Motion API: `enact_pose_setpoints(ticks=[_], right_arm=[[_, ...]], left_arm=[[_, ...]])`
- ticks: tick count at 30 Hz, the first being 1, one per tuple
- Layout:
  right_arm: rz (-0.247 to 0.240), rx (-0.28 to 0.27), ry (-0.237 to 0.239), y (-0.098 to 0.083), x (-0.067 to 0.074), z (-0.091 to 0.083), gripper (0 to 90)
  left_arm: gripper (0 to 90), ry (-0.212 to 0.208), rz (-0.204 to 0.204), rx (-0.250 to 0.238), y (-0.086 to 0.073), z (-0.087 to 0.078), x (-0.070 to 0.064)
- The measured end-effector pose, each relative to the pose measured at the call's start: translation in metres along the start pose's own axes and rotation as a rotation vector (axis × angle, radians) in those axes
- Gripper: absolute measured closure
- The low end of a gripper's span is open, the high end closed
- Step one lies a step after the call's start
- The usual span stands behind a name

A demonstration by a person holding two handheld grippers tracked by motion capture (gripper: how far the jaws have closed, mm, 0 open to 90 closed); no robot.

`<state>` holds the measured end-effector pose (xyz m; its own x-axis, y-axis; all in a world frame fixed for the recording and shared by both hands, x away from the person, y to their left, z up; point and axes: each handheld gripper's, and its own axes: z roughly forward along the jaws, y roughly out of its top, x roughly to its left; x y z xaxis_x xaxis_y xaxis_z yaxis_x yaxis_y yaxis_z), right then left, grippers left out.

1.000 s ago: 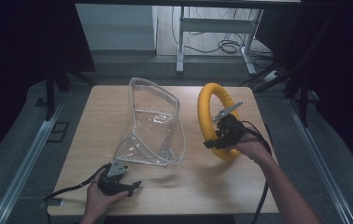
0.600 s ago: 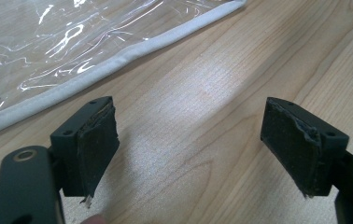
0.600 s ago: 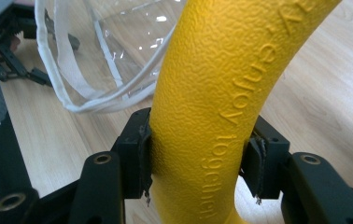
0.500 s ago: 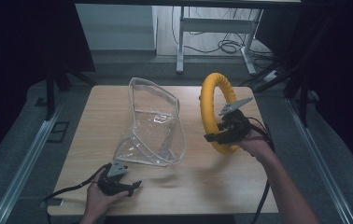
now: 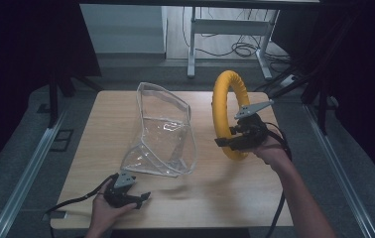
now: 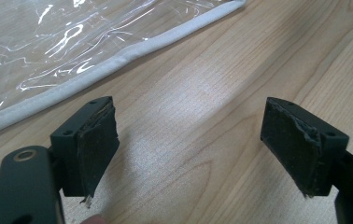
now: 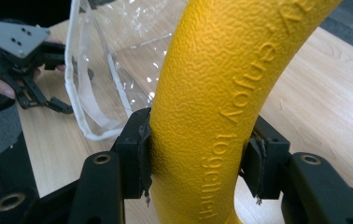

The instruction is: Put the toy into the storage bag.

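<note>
High view shows the right gripper (image 5: pixel 235 140) with the yellow ring (image 5: pixel 226 109) raised higher and stood more upright than a second ago, when its lower rim sat closer to the worktop (image 5: pixel 255 193); the lift appears well under way, and the likely next step is carrying it toward the clear plastic bag (image 5: pixel 164 131). The ring now stands on edge over the right half of the worktop, its plane nearly vertical, its long axis running up and slightly toward the far edge, its open face turned to the bag at the middle. Right gripper view has the fingers (image 7: pixel 135 149) pinching the ring's tube from both sides. The left gripper (image 5: pixel 126 194) has stayed by the near left corner, its fingers (image 6: pixel 95 142) spread wide on nothing, just short of the bag's white hem (image 6: pixel 118 56).
</note>
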<state>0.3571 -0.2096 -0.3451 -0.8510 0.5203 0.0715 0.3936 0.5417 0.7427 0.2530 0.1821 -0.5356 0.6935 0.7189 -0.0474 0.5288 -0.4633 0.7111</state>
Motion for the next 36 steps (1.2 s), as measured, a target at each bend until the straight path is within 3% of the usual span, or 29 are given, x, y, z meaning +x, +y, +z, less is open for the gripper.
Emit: enact_pose_setpoints(ticks=[23,36], right_arm=[[-0.017,-0.095,0.031,0.015,0.011,-0.001,49.8],[-0.053,-0.141,0.051,0.025,0.024,-0.004,49.7]], left_arm=[[18.8,0.001,0.004,0.004,0.000,0.000,0.000],[18.8,-0.002,0.006,0.008,0.000,0.001,0.000]])
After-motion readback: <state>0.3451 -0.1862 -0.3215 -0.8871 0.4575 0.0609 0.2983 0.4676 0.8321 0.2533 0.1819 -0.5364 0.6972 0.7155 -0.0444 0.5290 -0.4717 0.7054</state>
